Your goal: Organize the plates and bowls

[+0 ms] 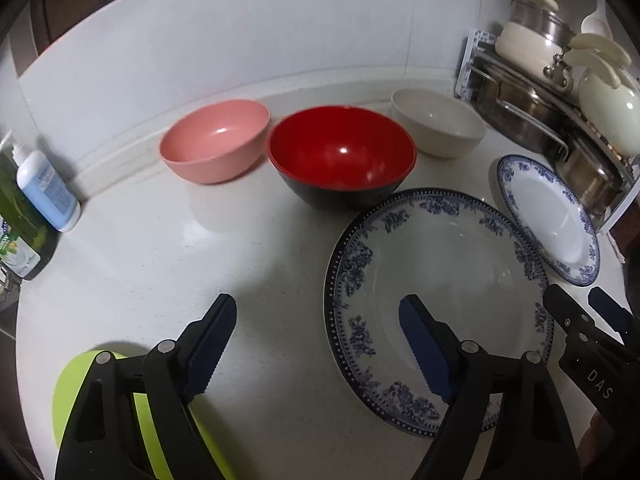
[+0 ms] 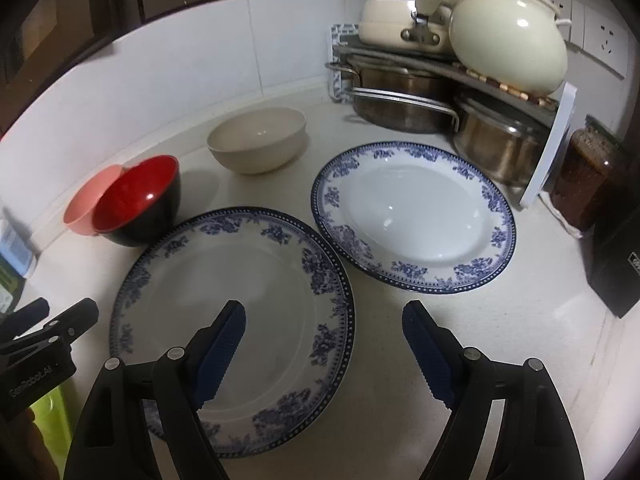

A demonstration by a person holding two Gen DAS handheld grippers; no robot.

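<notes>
Two blue-patterned white plates lie flat on the counter: a near plate (image 1: 436,280) (image 2: 236,276) and a far plate (image 1: 548,220) (image 2: 412,216), their rims touching or overlapping. Behind them stand a pink bowl (image 1: 216,140) (image 2: 86,208), a red bowl with a black outside (image 1: 340,156) (image 2: 138,200) and a beige bowl (image 1: 438,126) (image 2: 256,140). My left gripper (image 1: 318,308) is open and empty, its right finger over the near plate. My right gripper (image 2: 324,316) (image 1: 580,300) is open and empty, straddling the near plate's right rim.
A pot rack (image 2: 440,92) (image 1: 552,92) with steel pots and cream lidded pots fills the back right corner. A dark jar (image 2: 584,176) and a black box (image 2: 616,264) stand at right. Soap bottles (image 1: 44,188) stand at left. A lime-green object (image 1: 72,392) lies near left.
</notes>
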